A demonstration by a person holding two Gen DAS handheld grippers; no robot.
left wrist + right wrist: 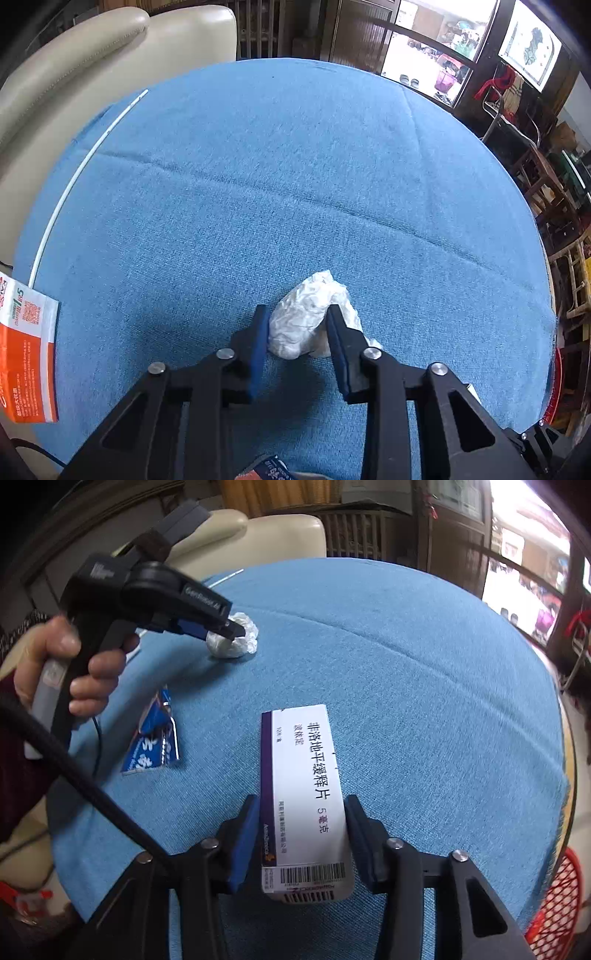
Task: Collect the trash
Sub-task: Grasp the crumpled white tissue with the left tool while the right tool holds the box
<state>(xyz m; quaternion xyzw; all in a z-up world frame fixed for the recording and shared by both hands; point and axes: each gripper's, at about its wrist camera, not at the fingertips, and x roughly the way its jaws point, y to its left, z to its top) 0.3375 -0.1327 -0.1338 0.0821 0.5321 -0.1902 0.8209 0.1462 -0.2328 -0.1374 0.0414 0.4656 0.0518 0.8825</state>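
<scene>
Tissue: a crumpled white wad point(310, 321) is being straddled on the blue desk point(295, 166).
Left claw point(297, 314): being held part open, fingers beside the wad; grip cannot be told.
Right view only: a white medicine box point(303, 797) and blue wrapper point(155, 738) are being shown.
Right claw point(301, 805): being held open around the box.
Left view only: an orange packet point(26, 354) is being shown.
</scene>
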